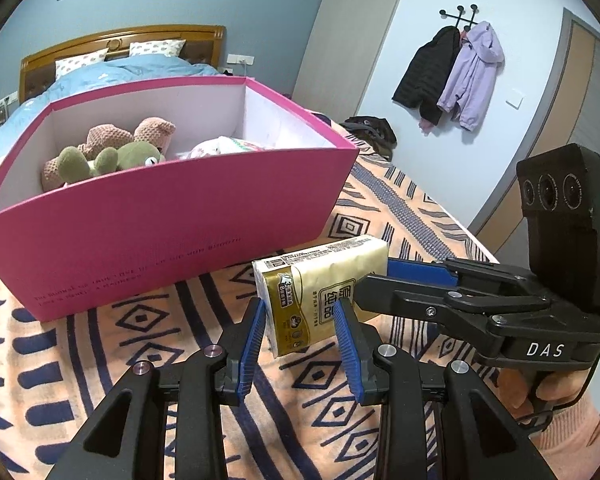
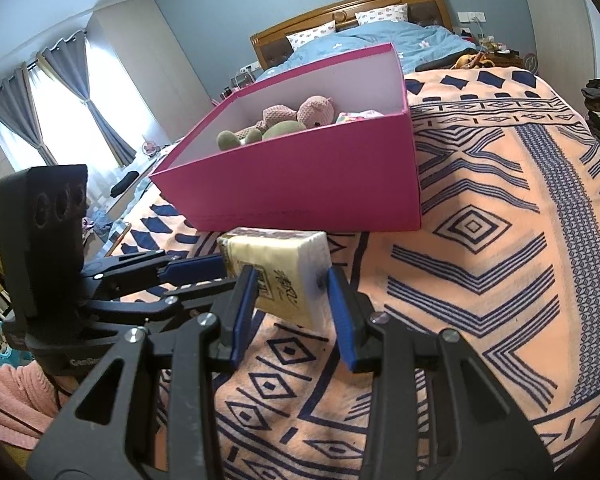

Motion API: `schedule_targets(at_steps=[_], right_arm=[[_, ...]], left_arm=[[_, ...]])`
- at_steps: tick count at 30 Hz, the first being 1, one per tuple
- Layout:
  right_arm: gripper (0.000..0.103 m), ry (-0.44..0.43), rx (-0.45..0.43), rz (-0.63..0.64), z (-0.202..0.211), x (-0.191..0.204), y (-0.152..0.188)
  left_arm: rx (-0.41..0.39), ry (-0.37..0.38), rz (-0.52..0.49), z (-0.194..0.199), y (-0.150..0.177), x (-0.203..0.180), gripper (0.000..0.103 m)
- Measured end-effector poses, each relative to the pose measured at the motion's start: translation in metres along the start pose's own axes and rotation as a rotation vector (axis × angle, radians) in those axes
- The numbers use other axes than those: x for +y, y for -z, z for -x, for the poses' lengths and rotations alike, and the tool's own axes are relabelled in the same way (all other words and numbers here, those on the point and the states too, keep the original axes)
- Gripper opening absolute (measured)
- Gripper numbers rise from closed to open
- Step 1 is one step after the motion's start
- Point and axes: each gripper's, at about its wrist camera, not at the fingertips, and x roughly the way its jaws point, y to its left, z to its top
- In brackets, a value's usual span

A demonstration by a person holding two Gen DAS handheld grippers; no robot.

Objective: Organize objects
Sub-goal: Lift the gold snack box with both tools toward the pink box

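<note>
A yellow tissue pack point(image 1: 320, 292) is held above the patterned blanket point(image 1: 140, 360), just in front of the pink box point(image 1: 160, 232). My left gripper point(image 1: 300, 316) is shut on its near end. My right gripper point(image 2: 292, 284) is shut on its other end point(image 2: 280, 276), coming in from the right side in the left wrist view point(image 1: 420, 284). The pink box point(image 2: 300, 184) is open and holds a green plush point(image 1: 112, 158), a pink plush point(image 1: 148, 128) and a white patterned item point(image 1: 224, 146).
A bed with a blue duvet point(image 1: 100, 72) stands behind the box. Jackets point(image 1: 452, 72) hang on the right wall. A dark pile of clothes point(image 1: 372, 130) lies at the blanket's far edge. Curtained windows point(image 2: 60, 108) are at left.
</note>
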Motion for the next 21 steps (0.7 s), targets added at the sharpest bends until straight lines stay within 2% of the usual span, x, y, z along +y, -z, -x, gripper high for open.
schedule_targets(at_steps=[21], right_arm=[[0.039,-0.007,-0.019,0.014,0.0084,0.0059,-0.0034]], left_arm=[[-0.022,-0.005,-0.007,0.0068,-0.0050,-0.0038,0.035]])
